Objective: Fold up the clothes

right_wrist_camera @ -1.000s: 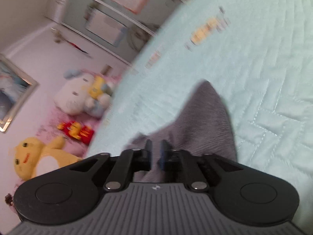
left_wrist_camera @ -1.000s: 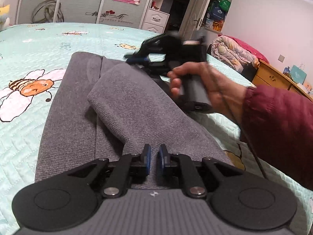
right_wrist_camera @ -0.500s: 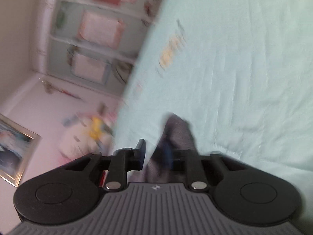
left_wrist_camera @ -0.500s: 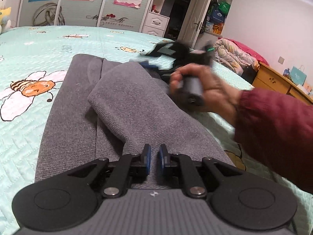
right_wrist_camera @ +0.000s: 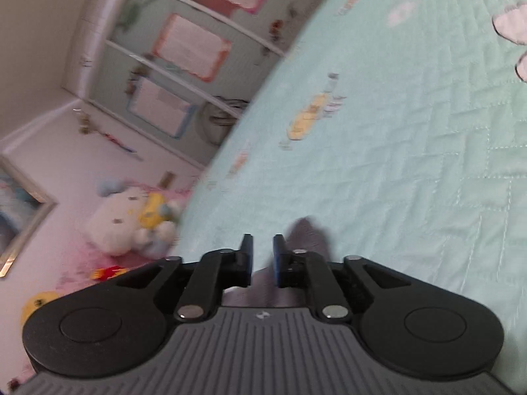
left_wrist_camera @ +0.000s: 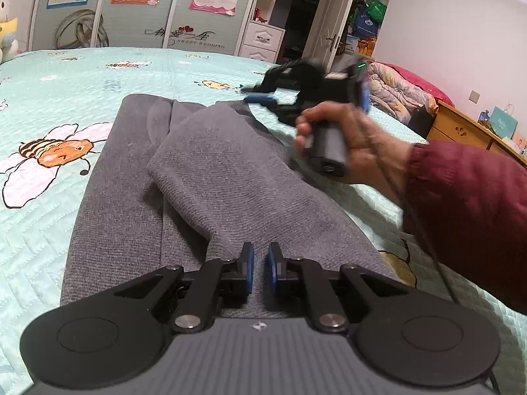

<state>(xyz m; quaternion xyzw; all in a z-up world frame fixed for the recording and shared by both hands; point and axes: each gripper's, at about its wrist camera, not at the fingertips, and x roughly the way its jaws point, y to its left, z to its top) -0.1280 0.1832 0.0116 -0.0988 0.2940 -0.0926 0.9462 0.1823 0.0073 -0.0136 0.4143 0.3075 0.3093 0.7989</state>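
The gray cloth (left_wrist_camera: 210,177) is lying folded over itself on the bed (left_wrist_camera: 42,230). The left gripper (left_wrist_camera: 260,268) fingers are sitting almost closed, pinching its near end. Only the left view is showing the hand (left_wrist_camera: 355,144). The right gripper (right_wrist_camera: 263,256) fingers are opening, holding nothing.

Grey knit garment (left_wrist_camera: 230,177), partly folded, flat on mint quilted bedspread (left_wrist_camera: 39,230)

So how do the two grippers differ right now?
The left gripper looks sharp, its jaws almost shut over the grey garment. The right gripper looks blurred, its jaws opening with nothing pinched between them. The left faces along the garment; the right sees mostly mint bedspread. Both have black fingers with blue pads.
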